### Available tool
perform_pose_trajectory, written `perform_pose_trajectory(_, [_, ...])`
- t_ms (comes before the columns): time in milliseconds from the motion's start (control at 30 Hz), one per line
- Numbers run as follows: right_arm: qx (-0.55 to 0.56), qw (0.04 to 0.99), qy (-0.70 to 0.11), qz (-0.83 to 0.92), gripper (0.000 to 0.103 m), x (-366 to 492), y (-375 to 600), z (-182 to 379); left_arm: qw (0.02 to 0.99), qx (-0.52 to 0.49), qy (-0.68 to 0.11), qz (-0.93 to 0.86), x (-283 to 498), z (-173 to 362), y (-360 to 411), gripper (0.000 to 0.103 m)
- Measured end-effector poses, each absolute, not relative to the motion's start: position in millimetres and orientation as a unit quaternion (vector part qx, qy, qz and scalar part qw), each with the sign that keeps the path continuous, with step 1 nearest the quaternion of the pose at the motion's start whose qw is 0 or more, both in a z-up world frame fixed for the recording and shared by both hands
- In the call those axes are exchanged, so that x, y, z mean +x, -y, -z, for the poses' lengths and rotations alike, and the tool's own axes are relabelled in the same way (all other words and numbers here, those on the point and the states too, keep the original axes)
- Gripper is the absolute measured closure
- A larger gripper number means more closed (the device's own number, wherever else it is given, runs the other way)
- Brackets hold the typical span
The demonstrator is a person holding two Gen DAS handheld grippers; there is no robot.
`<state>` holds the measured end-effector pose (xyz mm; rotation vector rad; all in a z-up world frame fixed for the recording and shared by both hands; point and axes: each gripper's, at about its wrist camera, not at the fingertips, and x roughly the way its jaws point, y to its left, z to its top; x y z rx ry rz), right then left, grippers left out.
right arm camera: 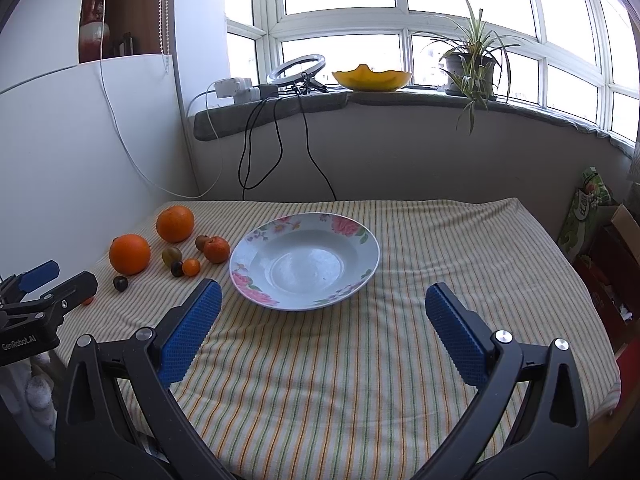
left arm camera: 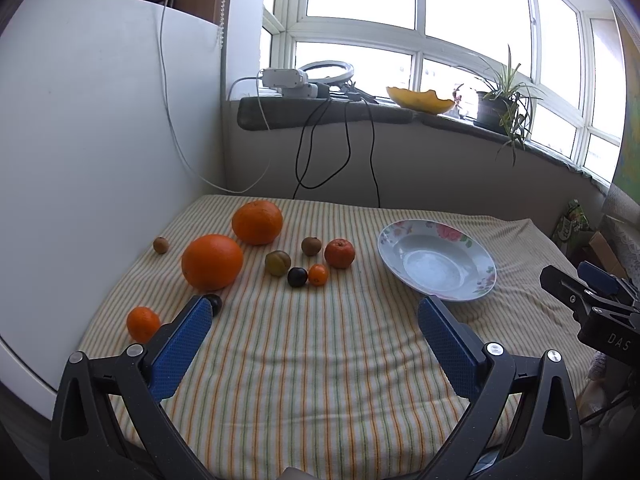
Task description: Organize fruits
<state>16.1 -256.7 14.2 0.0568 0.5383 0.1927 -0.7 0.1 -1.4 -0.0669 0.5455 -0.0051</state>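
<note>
The round orange and dark fruits [left arm camera: 298,277] are lying left of the empty flowered ceramic plate [right arm camera: 368,246], nearer the left gripper [left arm camera: 316,330] (jaws spread wide, holding nothing); the right gripper [right arm camera: 324,322] is hanging equally spread.

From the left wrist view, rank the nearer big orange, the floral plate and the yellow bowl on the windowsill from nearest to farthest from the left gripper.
Measured from the left gripper:
1. Nearer big orange, ahead and left on the striped cloth.
2. Floral plate, ahead and right on the cloth, only slightly farther.
3. Yellow bowl, far back on the windowsill.
</note>
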Motion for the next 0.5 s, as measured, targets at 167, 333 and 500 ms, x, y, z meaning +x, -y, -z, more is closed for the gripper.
perform_pose_trajectory(167, [0.026,0.959,-0.266,-0.096,0.0,15.8,254.5,-13.7,0.962,-0.034,-0.269,0.003,-0.5,1.2,0.0,0.001])
perform_pose_trajectory(333, [0.026,0.959,-0.267,-0.096,0.0,16.0,254.4,-13.6,0.962,-0.034,-0.269,0.003,-0.6,1.5,0.8,0.001])
perform_pose_trajectory(500, [0.026,0.958,-0.268,-0.097,0.0,16.0,253.4,-13.0,0.962,-0.034,-0.269,0.002,-0.8,1.4,1.1,0.001])
